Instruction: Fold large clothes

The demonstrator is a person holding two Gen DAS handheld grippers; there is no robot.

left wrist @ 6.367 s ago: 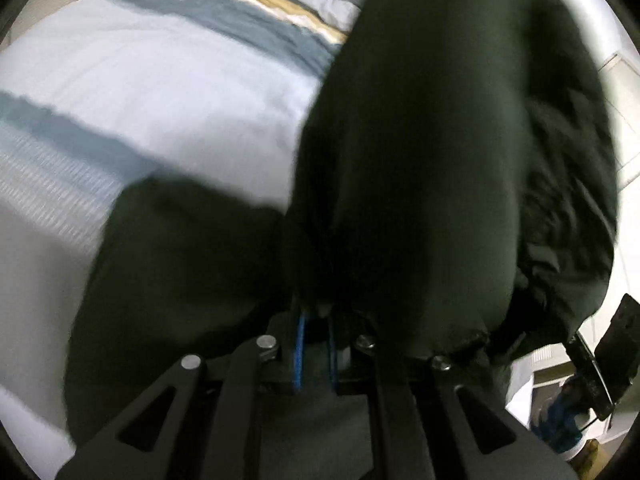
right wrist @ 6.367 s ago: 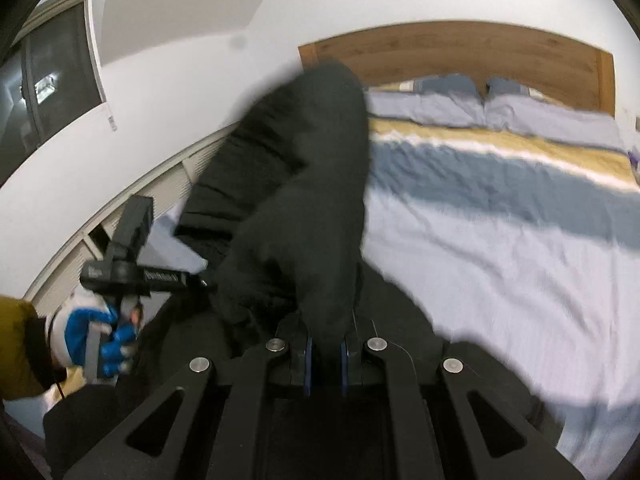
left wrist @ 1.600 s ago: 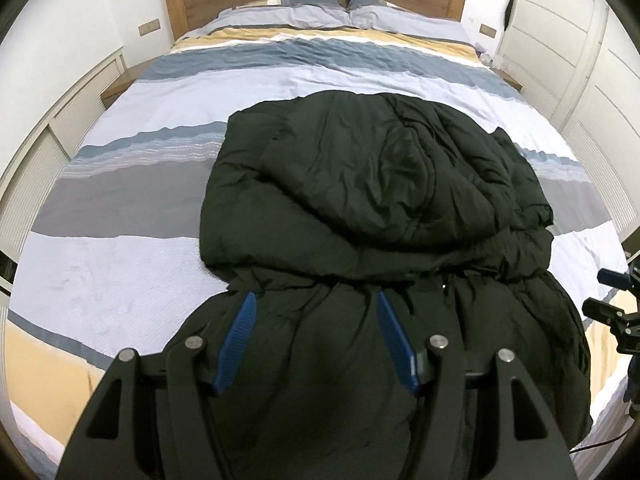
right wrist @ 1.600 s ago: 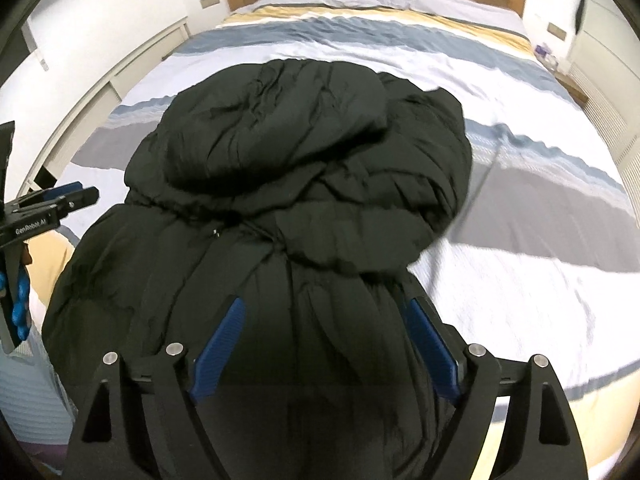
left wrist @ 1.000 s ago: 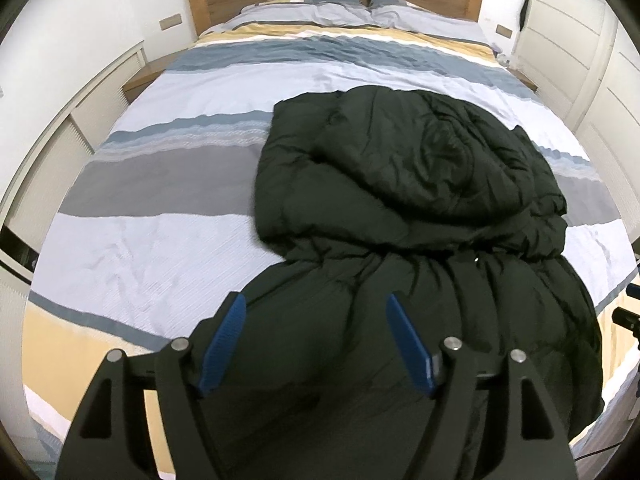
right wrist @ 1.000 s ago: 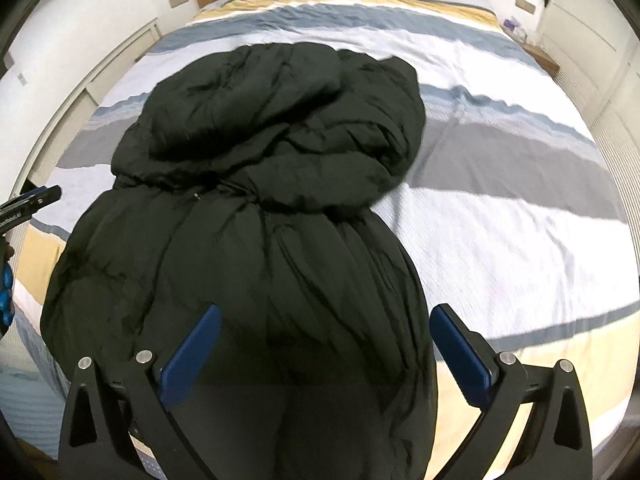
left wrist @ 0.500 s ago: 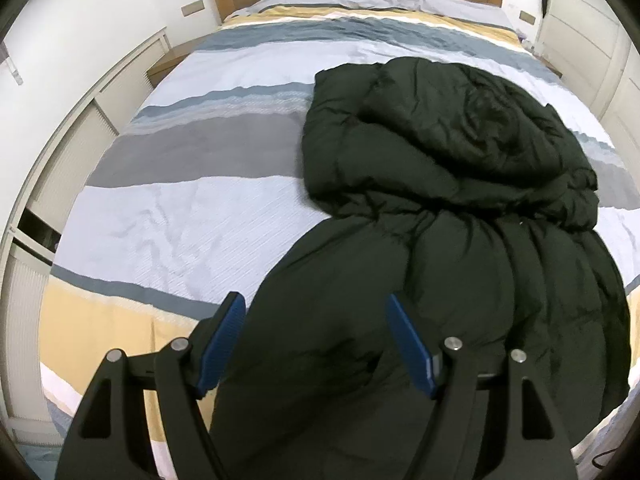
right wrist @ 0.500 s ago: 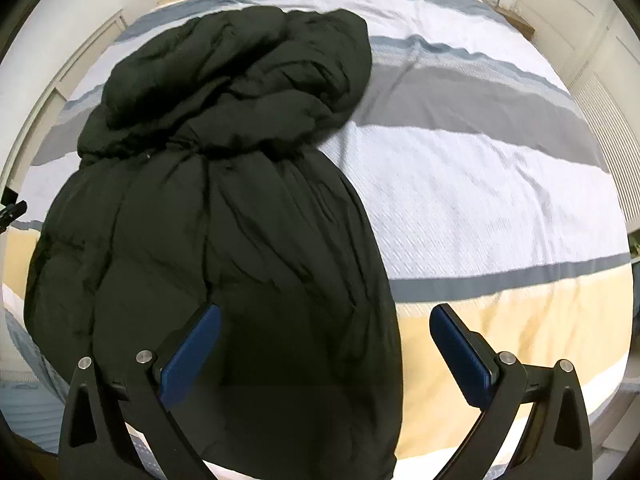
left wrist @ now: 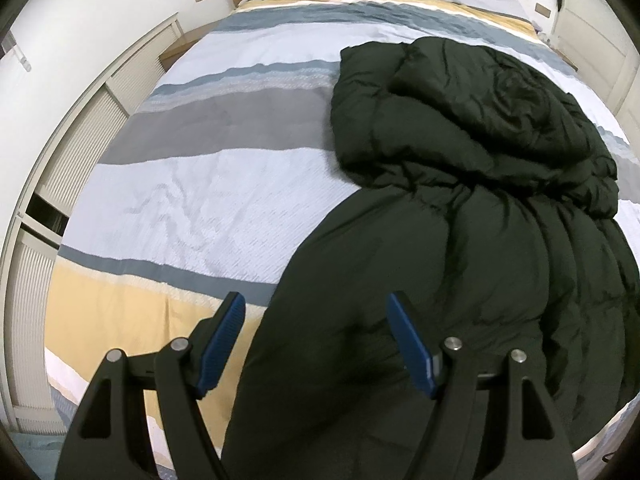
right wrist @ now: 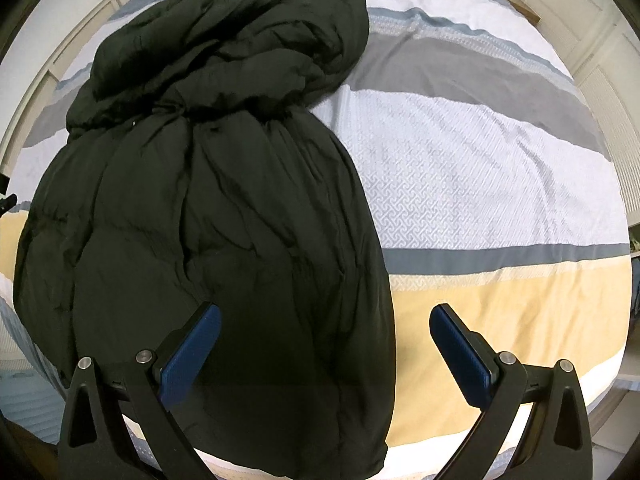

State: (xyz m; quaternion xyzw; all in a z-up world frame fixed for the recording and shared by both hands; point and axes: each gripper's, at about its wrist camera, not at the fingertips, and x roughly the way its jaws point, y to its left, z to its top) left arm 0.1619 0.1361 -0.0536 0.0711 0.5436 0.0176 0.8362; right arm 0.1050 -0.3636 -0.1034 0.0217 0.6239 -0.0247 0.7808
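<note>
Black padded coat (left wrist: 460, 248) lies lengthwise from the bed's (left wrist: 192, 208) foot edge toward the headboard, its hem corners below both wide-open, empty sets of fingers, left (left wrist: 316, 344) and right (right wrist: 324, 356).

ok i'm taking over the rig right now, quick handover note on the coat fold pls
Left tool: open, empty, over the coat's near left edge.
Right tool: open, empty, over the coat's near right edge.
Black puffer coat lies lengthwise on the striped bed, its far end bunched over itself, its near end at the foot of the bed.
Done: coat laid out, top part folded in.
Left: probably grip the near edge and fold it over.
</note>
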